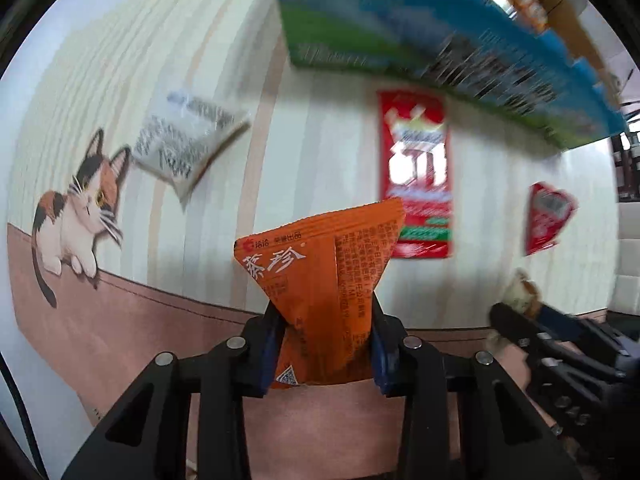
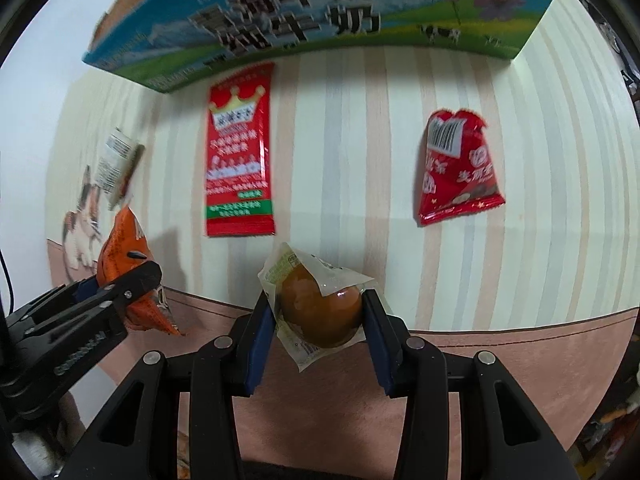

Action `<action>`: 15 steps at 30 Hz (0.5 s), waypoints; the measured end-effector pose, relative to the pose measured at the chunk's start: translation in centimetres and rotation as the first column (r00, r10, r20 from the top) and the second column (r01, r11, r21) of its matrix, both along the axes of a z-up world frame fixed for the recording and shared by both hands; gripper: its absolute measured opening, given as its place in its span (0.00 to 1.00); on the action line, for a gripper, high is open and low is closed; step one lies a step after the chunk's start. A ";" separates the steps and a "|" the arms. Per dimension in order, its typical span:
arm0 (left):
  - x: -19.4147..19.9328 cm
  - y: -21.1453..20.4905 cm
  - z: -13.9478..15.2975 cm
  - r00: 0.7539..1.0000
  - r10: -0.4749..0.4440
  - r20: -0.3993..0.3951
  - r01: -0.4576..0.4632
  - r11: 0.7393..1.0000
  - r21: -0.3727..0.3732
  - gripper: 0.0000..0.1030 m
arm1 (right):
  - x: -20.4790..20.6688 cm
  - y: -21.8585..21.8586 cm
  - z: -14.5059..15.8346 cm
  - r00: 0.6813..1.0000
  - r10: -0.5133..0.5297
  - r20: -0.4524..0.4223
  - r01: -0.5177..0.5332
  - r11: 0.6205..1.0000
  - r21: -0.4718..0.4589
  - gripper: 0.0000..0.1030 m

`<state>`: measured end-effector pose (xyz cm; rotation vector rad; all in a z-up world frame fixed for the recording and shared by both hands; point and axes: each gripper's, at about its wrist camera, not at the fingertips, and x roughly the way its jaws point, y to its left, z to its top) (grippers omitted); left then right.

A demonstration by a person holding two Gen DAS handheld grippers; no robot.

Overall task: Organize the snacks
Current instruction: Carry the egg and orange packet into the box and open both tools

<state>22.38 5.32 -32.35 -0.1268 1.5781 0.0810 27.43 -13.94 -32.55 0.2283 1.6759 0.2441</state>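
Mid-carry: left gripper (image 1: 324, 344) clamped on orange packet (image 1: 320, 276), right gripper (image 2: 320, 320) on egg pack (image 2: 316, 304); next, probably dropping both into milk box (image 2: 320, 12).

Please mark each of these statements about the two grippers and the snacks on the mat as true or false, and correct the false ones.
1. The left gripper holds an orange packet. True.
2. The right gripper is open and holds nothing. False: it is shut on a wrapped brown egg.
3. A long red packet lies flat on the striped mat, apart from both grippers. True.
4. The blue milk carton box stands at the near edge of the mat, next to the grippers. False: it stands at the far side, beyond the red packets.
5. A smaller red packet with a barcode lies to the right of the long one. True.
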 end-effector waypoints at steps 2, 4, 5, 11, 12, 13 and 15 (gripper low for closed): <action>0.7 -0.1 2.1 0.999 0.001 0.037 0.000 1.000 -0.027 0.33 | 0.2 -0.7 1.7 1.000 -0.008 0.028 0.007 1.000 0.022 0.44; 1.6 -0.4 4.6 0.997 0.001 0.080 0.003 0.999 -0.055 0.33 | 0.6 -1.5 3.3 0.999 -0.024 0.047 0.022 0.999 0.047 0.44; 1.9 -0.6 5.6 0.995 -0.003 0.097 0.009 0.998 -0.064 0.33 | 0.9 -2.0 4.3 0.998 -0.034 0.061 0.030 0.998 0.063 0.44; 5.0 -3.1 12.0 0.978 -0.031 0.206 0.058 0.990 -0.130 0.33 | 3.7 -4.5 10.2 0.982 -0.108 0.155 0.087 0.987 0.138 0.44; 5.6 -3.8 12.9 0.976 -0.039 0.215 0.070 0.988 -0.139 0.33 | 4.4 -4.8 11.1 0.978 -0.122 0.171 0.097 0.984 0.148 0.44; 6.8 -4.3 13.7 0.972 -0.045 0.229 0.082 0.985 -0.152 0.33 | 5.3 -5.4 12.1 0.972 -0.143 0.188 0.112 0.980 0.166 0.44; 8.7 -5.1 14.7 0.968 -0.059 0.243 0.101 0.981 -0.163 0.33 | 7.5 -6.2 13.6 0.961 -0.168 0.221 0.130 0.976 0.176 0.44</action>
